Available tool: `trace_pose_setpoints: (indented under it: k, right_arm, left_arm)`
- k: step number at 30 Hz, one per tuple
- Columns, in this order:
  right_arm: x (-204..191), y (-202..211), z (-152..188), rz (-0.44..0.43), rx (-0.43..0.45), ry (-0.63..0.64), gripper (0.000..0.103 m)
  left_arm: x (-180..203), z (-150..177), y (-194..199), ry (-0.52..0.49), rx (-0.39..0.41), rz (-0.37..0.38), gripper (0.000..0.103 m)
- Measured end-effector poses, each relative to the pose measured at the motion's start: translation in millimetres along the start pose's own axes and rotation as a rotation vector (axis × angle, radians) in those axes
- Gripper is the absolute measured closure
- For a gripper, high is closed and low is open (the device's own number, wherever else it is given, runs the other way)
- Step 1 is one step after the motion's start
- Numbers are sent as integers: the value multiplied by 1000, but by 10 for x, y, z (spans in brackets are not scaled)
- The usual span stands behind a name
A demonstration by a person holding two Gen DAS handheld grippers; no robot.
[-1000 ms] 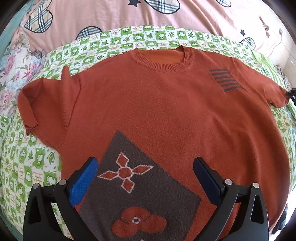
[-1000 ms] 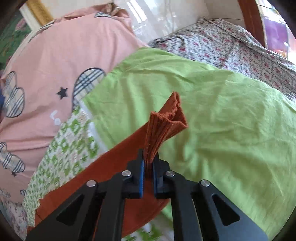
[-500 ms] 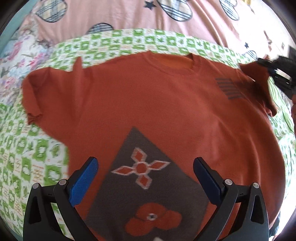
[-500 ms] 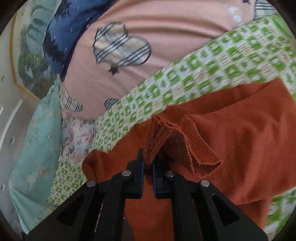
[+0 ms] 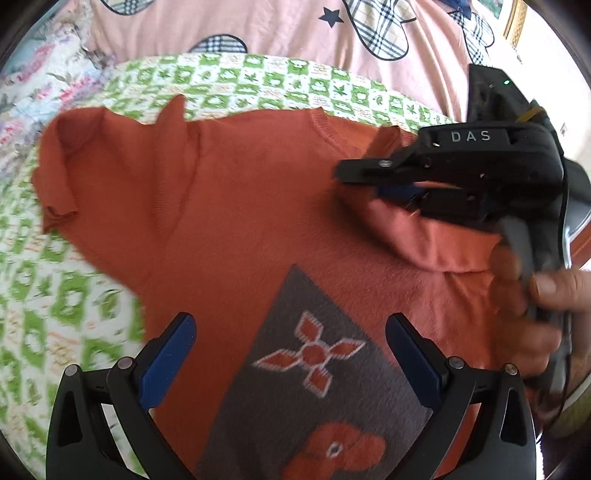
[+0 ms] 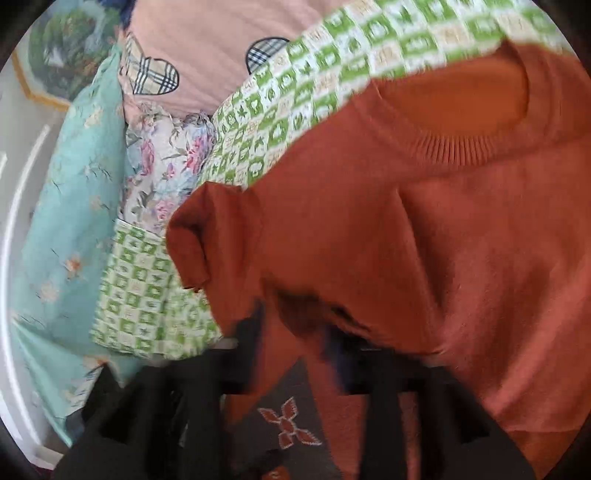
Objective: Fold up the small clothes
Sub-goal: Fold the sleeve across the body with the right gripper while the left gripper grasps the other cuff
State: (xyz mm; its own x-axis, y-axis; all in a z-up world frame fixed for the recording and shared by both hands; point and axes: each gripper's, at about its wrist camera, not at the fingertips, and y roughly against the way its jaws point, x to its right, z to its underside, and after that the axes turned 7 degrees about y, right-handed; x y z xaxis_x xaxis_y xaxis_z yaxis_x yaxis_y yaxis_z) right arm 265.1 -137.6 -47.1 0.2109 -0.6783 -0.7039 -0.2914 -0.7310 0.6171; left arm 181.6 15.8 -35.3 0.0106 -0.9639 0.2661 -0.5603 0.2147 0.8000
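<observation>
An orange knit sweater (image 5: 258, 206) with a grey flower patch (image 5: 306, 373) lies face up on a green checked sheet (image 5: 48, 302). My left gripper (image 5: 291, 350) is open and empty, hovering over the sweater's lower front. My right gripper (image 5: 343, 177) is over the sweater's chest, and the right sleeve (image 5: 424, 236) lies folded inward under it. In the right wrist view the sweater (image 6: 424, 240) fills the frame; my right gripper (image 6: 295, 332) is blurred with its jaws spread apart over the cloth. The left sleeve (image 6: 195, 236) lies spread out.
A pink quilt with plaid hearts (image 5: 280, 26) lies behind the sheet. A floral pillow (image 6: 162, 166) and a teal cloth (image 6: 70, 206) are to the left. A hand (image 5: 535, 299) holds the right gripper at the right edge.
My right gripper carried the right sleeve inward over the chest, and its jaws, shut on the sleeve before, now stand apart. The left gripper stayed open and shifted slightly.
</observation>
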Motion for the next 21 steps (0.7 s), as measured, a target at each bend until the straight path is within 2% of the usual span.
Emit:
trace_pose_setpoints:
  k: [1,7,12,13,14,15,16,19,21]
  right_arm:
    - [17,38,23,-14,13,-9,36]
    - [48,703,133,2,163,1,36]
    - [272,1461,383,81,336,-51,36]
    - [322,1573,418,106,361,-65,36]
    - [375,1678,461,131,384,-80,36]
    - [437,1783,508,154,406,-96,36]
    - [507,1900,556,176,428,-112,36]
    - [696,2185,664,251,481,-143,36]
    - [793,2319,666,297,505,-158,36]
  left_arm:
    - [19,-25,-63,5,-7,10,0]
    - [160,-313,-515,24,-46,12,0]
    - [290,-652,-756,51,-31,32,4]
    - [314,-721,-780,51,-19,42,17]
    - [339,-755,-790,38,-10,47,44]
    - [357,-757,-785,24,-11,55,63]
    - [347,-768,-785,16,-20,73,100]
    - [125,-711,-619,83,5,116,97]
    - [-90,-643,-590,161,-11,140,89]
